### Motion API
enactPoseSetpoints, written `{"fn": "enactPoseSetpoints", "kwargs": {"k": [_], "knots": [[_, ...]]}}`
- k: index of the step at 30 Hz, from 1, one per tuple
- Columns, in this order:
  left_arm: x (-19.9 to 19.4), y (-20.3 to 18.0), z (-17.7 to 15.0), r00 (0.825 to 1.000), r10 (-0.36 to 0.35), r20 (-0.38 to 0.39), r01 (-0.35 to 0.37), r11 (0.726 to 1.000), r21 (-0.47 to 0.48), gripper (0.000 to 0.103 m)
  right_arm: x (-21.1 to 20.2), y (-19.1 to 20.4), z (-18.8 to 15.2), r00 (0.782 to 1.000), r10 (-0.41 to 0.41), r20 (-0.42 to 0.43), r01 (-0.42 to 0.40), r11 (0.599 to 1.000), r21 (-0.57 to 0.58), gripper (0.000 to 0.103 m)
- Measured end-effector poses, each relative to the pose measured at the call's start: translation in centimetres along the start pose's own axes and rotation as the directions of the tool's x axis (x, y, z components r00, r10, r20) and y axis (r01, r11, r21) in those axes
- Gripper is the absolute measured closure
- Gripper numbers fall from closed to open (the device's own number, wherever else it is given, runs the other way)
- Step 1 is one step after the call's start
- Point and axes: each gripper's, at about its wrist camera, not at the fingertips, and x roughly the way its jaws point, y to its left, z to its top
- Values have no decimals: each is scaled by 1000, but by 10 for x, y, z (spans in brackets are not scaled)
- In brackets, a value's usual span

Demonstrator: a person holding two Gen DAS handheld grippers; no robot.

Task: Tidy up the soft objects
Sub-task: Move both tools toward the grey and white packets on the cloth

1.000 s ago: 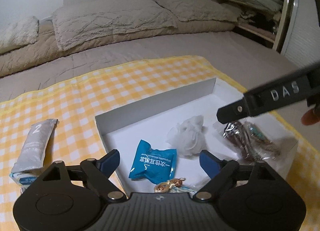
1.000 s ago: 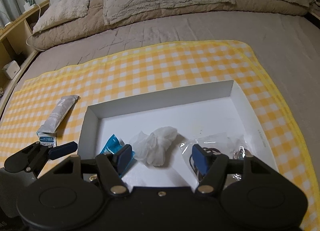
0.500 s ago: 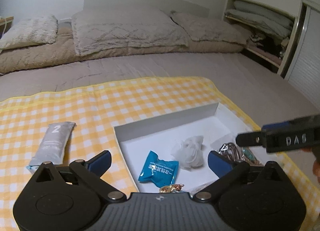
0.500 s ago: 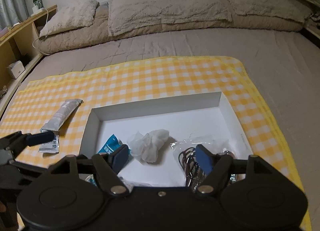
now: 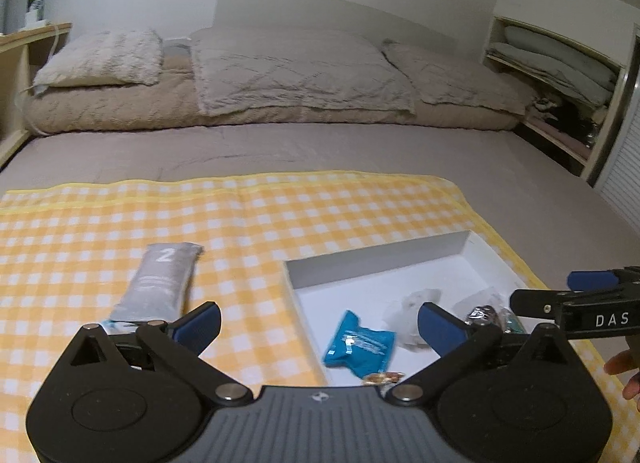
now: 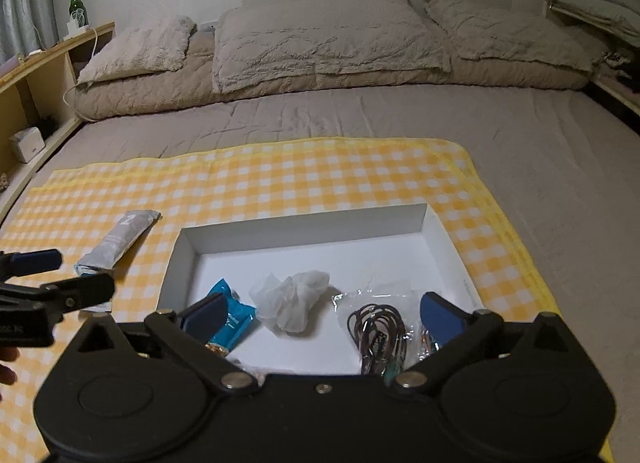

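A white shallow box [image 6: 304, 241] lies on a yellow checked cloth [image 6: 280, 179] on the bed. In it lie a blue packet [image 6: 236, 319], a crumpled white tissue [image 6: 292, 299] and a clear bag of dark cords [image 6: 376, 327]. A grey pouch marked 2 [image 5: 160, 283] lies on the cloth left of the box. My left gripper [image 5: 318, 323] is open and empty, above the box's left wall [image 5: 298, 303]. My right gripper [image 6: 320, 315] is open and empty over the box's near part. It also shows in the left wrist view [image 5: 576, 303].
Several beige pillows [image 5: 296, 71] line the head of the bed. A wooden shelf with a green bottle [image 6: 78, 9] runs along the left. A cupboard with folded bedding [image 5: 560, 63] stands at the right. A small gold-wrapped thing [image 5: 384, 377] lies at the box's near edge.
Both grippers have pulled back and up from the box, open throughout. The left one has swung left, so the grey pouch now sits near its left finger.
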Motion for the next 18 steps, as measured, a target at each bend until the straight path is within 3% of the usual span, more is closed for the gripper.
{"fn": "enactPoseSetpoints", "kwargs": {"k": [11, 18], "knots": [[-25, 68, 2, 990, 137, 41, -134, 990, -50, 0, 13, 25, 25, 998, 28, 49, -30, 998, 58, 0], [-33, 112, 2, 975, 218, 52, -215, 974, -67, 0, 35, 64, 47, 994, 63, 88, -58, 996, -65, 0]]}}
